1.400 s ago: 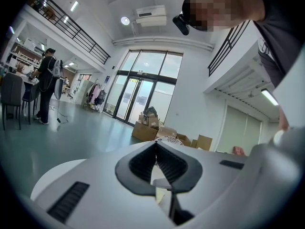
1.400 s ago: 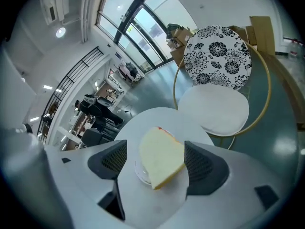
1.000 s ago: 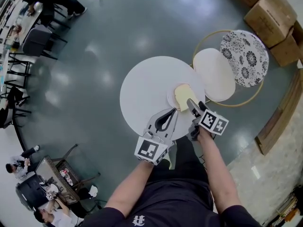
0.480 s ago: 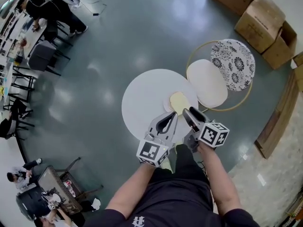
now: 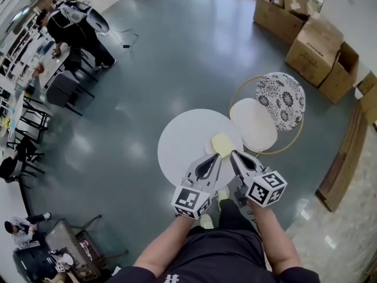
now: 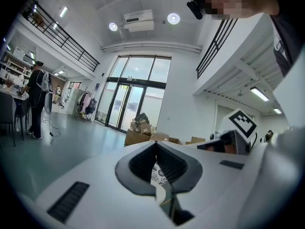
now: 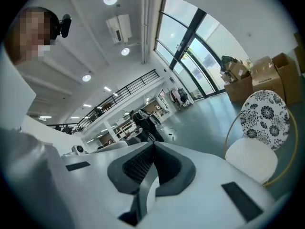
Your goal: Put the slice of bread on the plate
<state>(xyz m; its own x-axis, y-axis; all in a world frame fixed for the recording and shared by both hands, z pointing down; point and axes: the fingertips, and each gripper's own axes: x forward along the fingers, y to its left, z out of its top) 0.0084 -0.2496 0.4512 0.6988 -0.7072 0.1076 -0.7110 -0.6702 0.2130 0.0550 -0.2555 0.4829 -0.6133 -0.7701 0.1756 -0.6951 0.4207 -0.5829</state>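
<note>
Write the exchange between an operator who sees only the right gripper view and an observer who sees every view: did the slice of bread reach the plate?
Operator: My right gripper has just closed its claw on nothing. Where is the bread?
Observer: The slice of bread lies on the plate, which sits on the round white table.
Operator: And the left gripper?
Observer: The left gripper has its claw shut and empty too.

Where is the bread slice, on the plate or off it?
On: the pale square bread slice lies on the small round white plate.
</note>
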